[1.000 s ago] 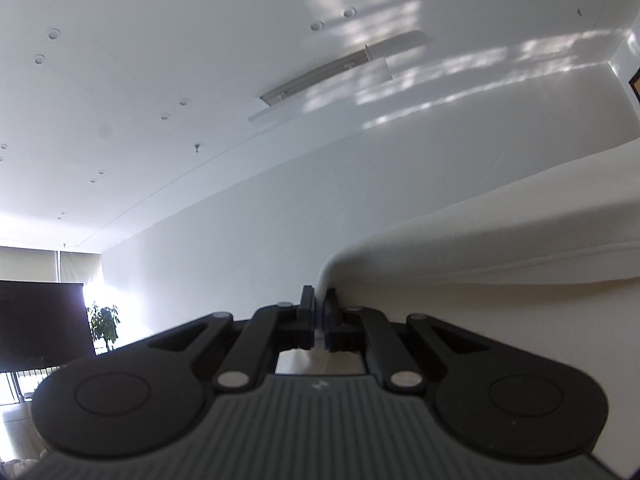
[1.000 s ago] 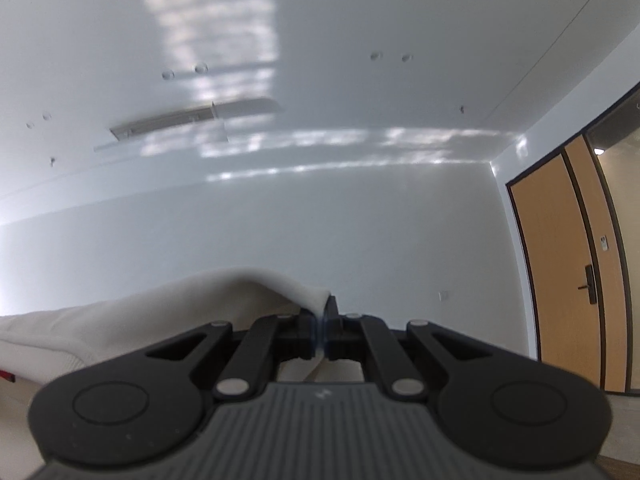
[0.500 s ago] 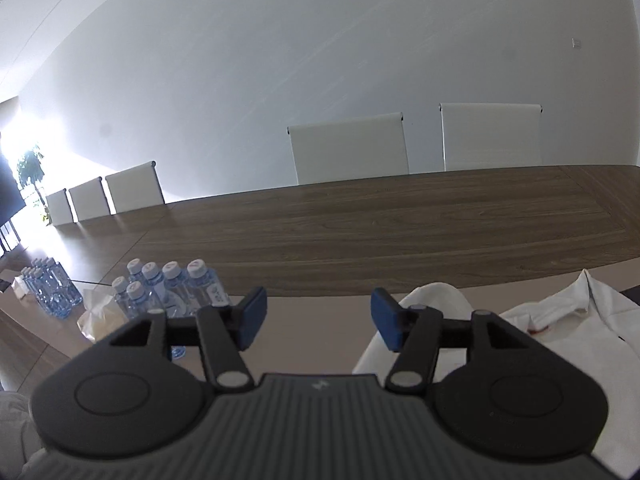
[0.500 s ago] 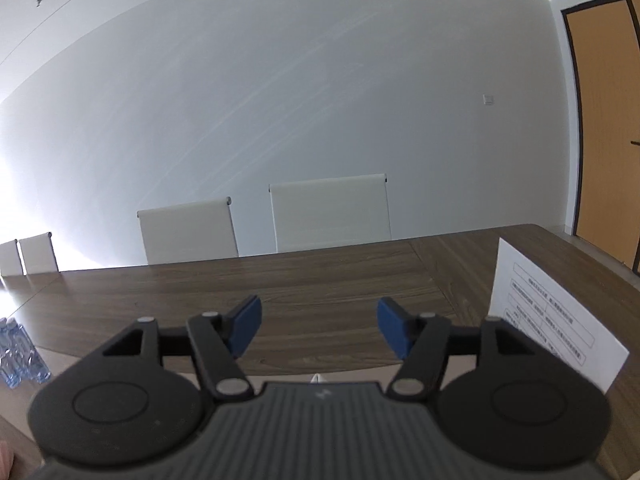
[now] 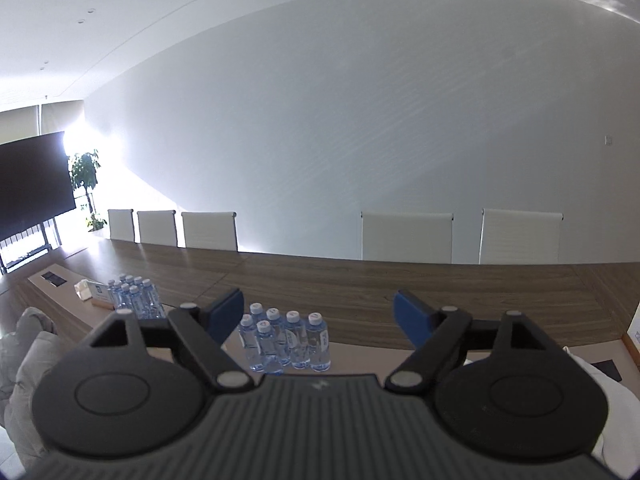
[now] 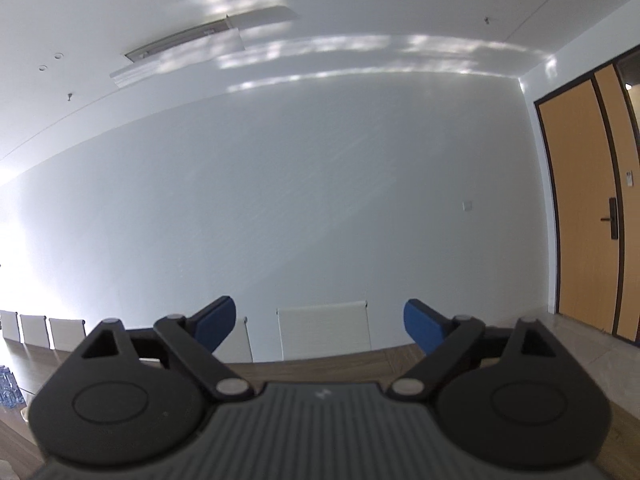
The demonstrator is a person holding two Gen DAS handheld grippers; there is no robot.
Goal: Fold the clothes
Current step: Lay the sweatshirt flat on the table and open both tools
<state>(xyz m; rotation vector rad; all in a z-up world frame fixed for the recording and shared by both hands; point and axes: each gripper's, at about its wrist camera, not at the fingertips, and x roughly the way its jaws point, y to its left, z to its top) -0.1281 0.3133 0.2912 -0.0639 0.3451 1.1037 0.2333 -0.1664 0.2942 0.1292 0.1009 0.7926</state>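
My left gripper (image 5: 319, 316) stands open, its blue pads wide apart with nothing between them, raised above the long wooden table (image 5: 400, 292). A bit of white garment (image 5: 608, 404) shows at the lower right of the left wrist view, mostly hidden behind the gripper body. A grey garment (image 5: 24, 352) lies at the far left edge. My right gripper (image 6: 319, 322) is also open and empty, pointing at the far white wall above the table (image 6: 320, 368). No cloth shows in the right wrist view.
Two clusters of water bottles (image 5: 286, 342) (image 5: 134, 294) stand on the table, with a tissue box (image 5: 90, 292) beside them. White chairs (image 5: 406, 238) line the far side. A dark screen (image 5: 32, 188) stands at left; a wooden door (image 6: 584, 216) at right.
A second ago both grippers were shut on white cloth held up high. They let it go and opened. Since half a second ago both views have tilted upward, away from the garment.
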